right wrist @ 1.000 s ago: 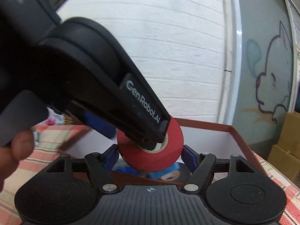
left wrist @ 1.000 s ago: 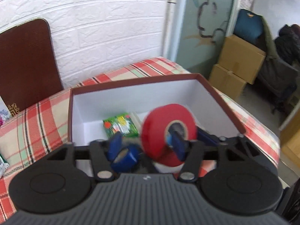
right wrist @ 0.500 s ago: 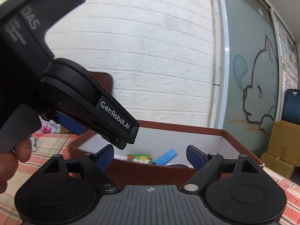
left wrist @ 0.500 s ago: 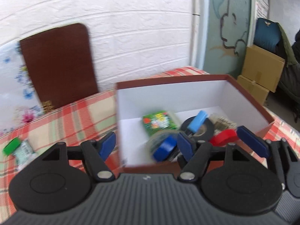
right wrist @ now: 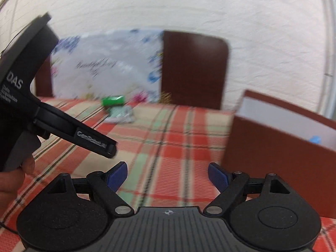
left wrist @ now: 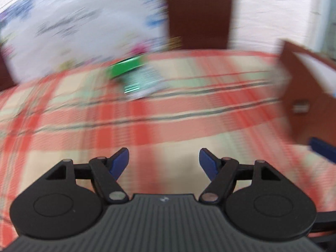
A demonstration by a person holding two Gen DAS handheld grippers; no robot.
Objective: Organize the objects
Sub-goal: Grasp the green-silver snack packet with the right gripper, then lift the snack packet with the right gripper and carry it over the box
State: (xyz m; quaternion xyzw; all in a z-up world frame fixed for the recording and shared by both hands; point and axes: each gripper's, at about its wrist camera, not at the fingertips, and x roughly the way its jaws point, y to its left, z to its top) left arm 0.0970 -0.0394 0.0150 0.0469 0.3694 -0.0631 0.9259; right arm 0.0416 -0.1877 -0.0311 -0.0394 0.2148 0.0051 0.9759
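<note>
My left gripper [left wrist: 164, 161] is open and empty above the plaid tablecloth [left wrist: 168, 113]. My right gripper [right wrist: 167, 175] is open and empty too, beside it. A green item [left wrist: 126, 66] and a pale green packet [left wrist: 142, 83] lie on the cloth far ahead; they also show in the right wrist view, the green item [right wrist: 113, 100] above the packet [right wrist: 120, 115]. The brown box [right wrist: 279, 145] with white inside stands at the right, its corner [left wrist: 302, 96] in the left wrist view. The left gripper's body [right wrist: 63, 117] crosses the right wrist view. The left view is motion-blurred.
A dark brown board [right wrist: 193, 69] and a floral white sheet [right wrist: 105, 63] lean on the white brick wall behind the table. A bit of light blue [right wrist: 315, 139] shows inside the box.
Both grippers have swung left, away from the box, toward the open cloth. The red tape roll held a second ago is out of the grippers and out of view.
</note>
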